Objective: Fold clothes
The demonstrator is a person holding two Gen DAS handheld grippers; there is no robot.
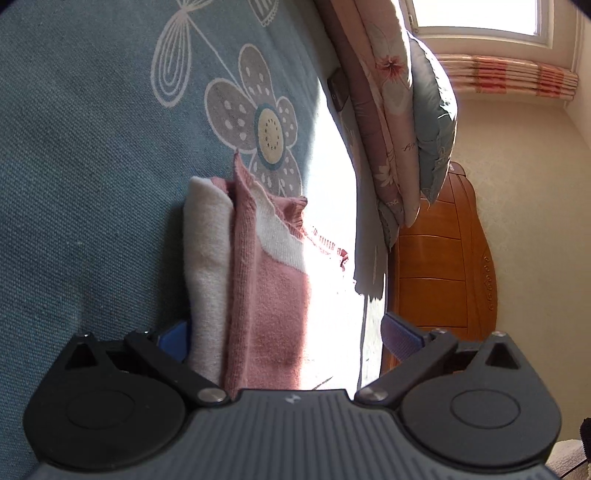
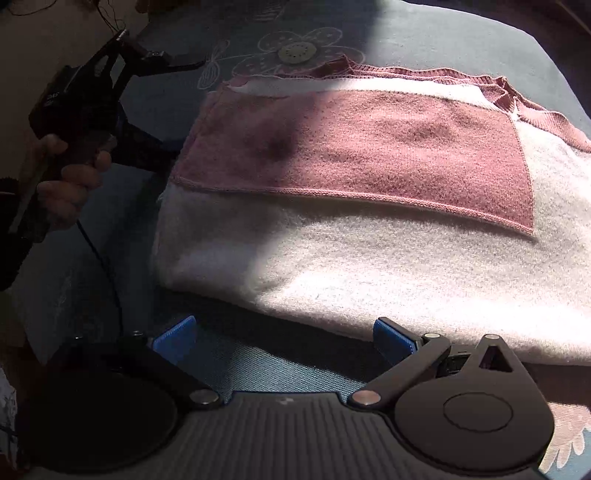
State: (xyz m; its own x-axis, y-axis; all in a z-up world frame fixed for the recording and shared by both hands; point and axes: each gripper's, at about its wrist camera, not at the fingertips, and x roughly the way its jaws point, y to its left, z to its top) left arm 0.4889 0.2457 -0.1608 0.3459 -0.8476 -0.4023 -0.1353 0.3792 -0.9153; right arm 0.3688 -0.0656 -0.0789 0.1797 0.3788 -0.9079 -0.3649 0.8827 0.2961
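A folded pink and white sweater (image 2: 369, 192) lies flat on the blue flowered bedspread (image 2: 424, 40). My left gripper (image 1: 286, 332) is open, and the sweater's (image 1: 258, 295) folded end sits between its two blue pads (image 1: 173, 339). In the right wrist view a hand (image 2: 66, 177) holds that left gripper (image 2: 186, 110) at the sweater's left end, one finger above the cloth and one low at its edge. My right gripper (image 2: 282, 334) stands open just short of the sweater's near white edge, with only bedspread between its fingers.
Folded quilts and a pillow (image 1: 399, 110) are stacked at the head of the bed, against a wooden headboard (image 1: 443, 266). A window (image 1: 480, 14) with a striped curtain throws hard sunlight across the bed. A thin black cable (image 2: 107, 273) trails from the left gripper.
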